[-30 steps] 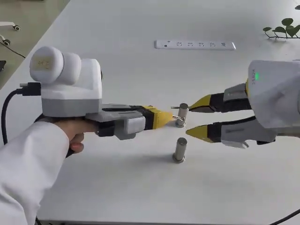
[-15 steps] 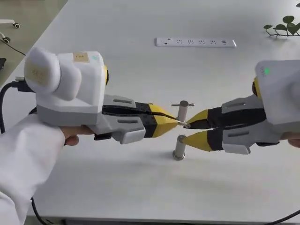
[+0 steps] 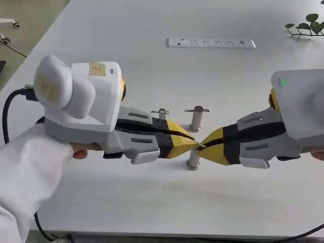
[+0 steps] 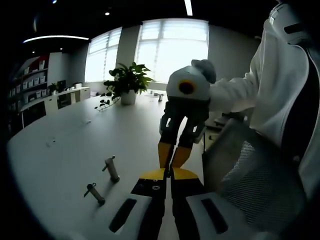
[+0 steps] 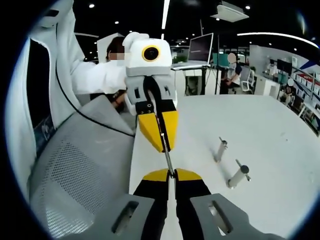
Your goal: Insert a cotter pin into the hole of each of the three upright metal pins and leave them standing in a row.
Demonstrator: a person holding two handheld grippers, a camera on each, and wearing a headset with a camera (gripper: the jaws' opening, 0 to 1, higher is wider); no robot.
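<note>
The cotter pin (image 5: 166,150) hangs in the air above the table (image 3: 126,66), stretched between the two claw tips, just over the nearest metal pin (image 3: 193,159). It is a thin wire piece, so it is likely light, springy and easy to bend or flick away. It is best gripped at its looped head so that the straight legs stay free to enter the hole.

The left claw (image 4: 170,173) is pressed together on one end of the wire. The right claw (image 5: 171,175) is closed on the other end, tip to tip with it. This looks like a handover or a regrip.

The nearest metal pin stands upright on its flanged base. It is probably heavy enough to stay put but would tip under a sideways push. Its top is hidden behind the claw tips, so its hole cannot be seen.

Farther back, the right metal pin (image 3: 196,119) and the left metal pin (image 3: 162,114) each stand with a cotter pin already through the cross-hole near the top.

A power strip (image 3: 211,44) lies at the far side of the table, and a plant (image 3: 308,25) sits at the far right corner.
</note>
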